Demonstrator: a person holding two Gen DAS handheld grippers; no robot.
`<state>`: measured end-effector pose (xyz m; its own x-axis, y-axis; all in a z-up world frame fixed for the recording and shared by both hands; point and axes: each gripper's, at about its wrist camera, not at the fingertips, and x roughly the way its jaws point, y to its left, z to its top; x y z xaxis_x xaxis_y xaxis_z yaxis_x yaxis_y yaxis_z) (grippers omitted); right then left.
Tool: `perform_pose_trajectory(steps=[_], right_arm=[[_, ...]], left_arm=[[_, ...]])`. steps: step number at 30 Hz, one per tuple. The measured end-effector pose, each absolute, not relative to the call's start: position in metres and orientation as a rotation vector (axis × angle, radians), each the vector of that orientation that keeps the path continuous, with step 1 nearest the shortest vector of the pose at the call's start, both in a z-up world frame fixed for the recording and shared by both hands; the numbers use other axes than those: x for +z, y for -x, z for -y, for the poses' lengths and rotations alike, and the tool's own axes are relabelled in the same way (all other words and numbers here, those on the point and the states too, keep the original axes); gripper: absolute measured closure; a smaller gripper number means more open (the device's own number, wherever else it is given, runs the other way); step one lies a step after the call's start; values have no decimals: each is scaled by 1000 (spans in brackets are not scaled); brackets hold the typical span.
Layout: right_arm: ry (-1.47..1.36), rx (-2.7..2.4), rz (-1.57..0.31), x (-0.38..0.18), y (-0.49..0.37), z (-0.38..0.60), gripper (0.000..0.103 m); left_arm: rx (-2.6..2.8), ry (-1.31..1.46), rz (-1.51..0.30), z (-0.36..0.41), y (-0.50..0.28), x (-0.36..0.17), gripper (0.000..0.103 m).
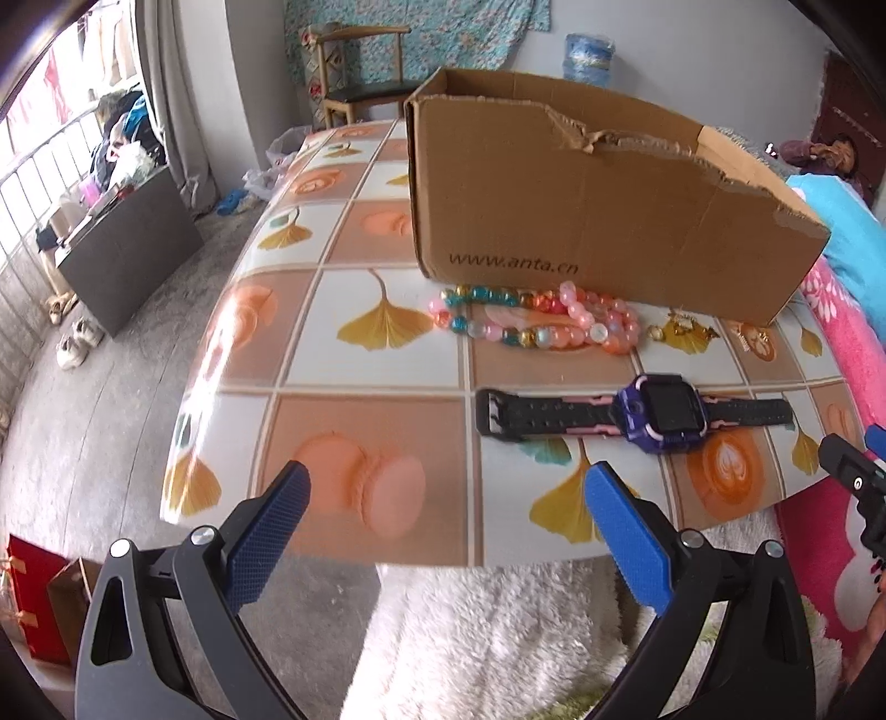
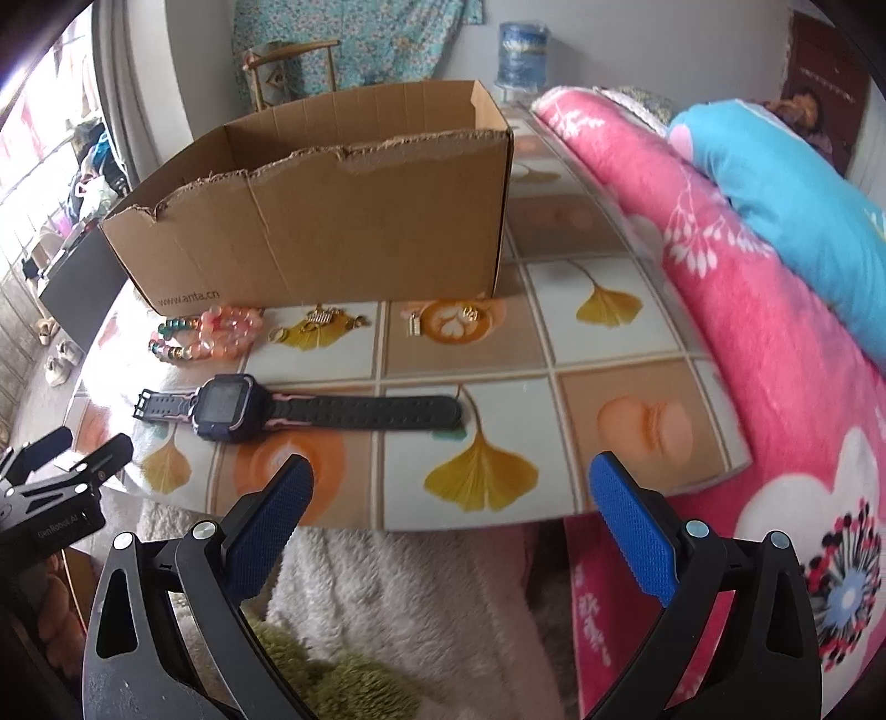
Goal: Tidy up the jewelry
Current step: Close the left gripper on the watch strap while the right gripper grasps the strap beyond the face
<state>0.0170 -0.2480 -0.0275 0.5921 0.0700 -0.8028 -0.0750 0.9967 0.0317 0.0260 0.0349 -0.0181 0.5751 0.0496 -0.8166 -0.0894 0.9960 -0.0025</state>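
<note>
An open cardboard box (image 1: 581,210) (image 2: 332,232) stands at the back of a small table with a tile-pattern top (image 1: 332,343) (image 2: 554,343). In front of it lie two bead bracelets (image 1: 531,321) (image 2: 205,332), small gold pieces (image 1: 684,327) (image 2: 318,324) (image 2: 443,321), and a purple and black watch (image 1: 659,412) (image 2: 232,407) laid flat. My left gripper (image 1: 446,493) hovers open over the table's near edge, left of the watch. Over the same edge my right gripper (image 2: 448,487) is open with nothing in it, to the right of the watch.
A pink flowered blanket (image 2: 775,360) and a blue pillow (image 2: 803,194) press against the table's right side. White shaggy fabric (image 1: 487,626) lies below the near edge. A wooden chair (image 1: 360,72) and a water bottle (image 2: 520,50) stand behind the box.
</note>
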Motion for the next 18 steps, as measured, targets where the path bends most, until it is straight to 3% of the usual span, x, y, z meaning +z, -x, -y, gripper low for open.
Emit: perform_pose_trajectory(steps=[6,13,15,18], right_arm=[[-53,149,-943,-32,-32,268,7],[-100,174,-951,-32,-50,280,7],[-116,182,-961,-33,-54,282,12],[-143,196,-992,-39,-59,285,24]], left_arm=[[-84,172,-837,-55,-30,-13,6],[-156,216,-896,-53,-50,-21,6],[-159,201,-897,-49,-52,-22,6],[-175,173,-904,-43,-56,-24,19]])
